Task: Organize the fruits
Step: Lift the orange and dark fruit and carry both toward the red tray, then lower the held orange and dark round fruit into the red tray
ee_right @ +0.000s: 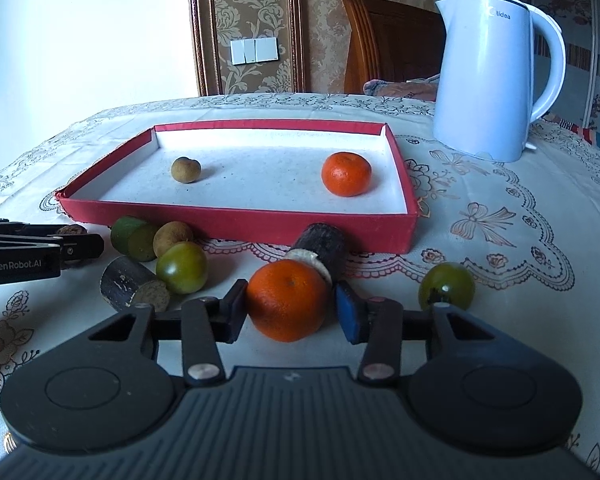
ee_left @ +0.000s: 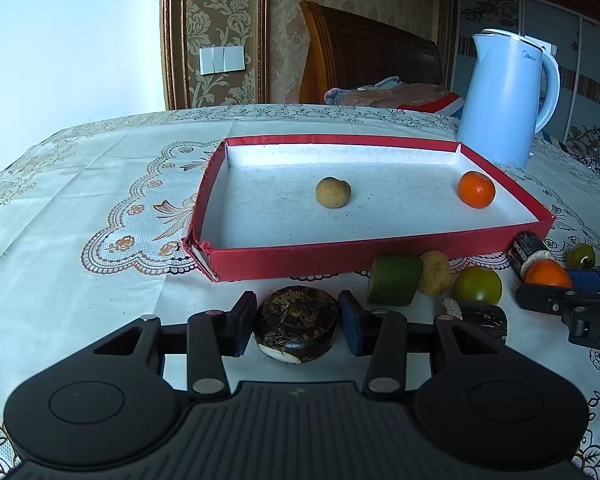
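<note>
On the tablecloth just in front of the red tray (ee_right: 236, 224), the right gripper (ee_right: 290, 312) brackets an orange (ee_right: 287, 300) with fingers spread, a round, soft-skinned, likely light fruit best pinched gently across its widest middle, while the left gripper (ee_left: 296, 324) likewise flanks a dark stubby chunk (ee_left: 296, 322) unclamped.

Looks like somebody's bedroom at home: well beyond the fingers there's a carved wooden headboard (ee_left: 364, 52) with rumpled bedding (ee_left: 392, 96) and damask wallpaper (ee_left: 220, 12). Closer in, the lace-print tablecloth (ee_left: 100, 184) holds a pale blue electric kettle (ee_right: 488, 76).
</note>
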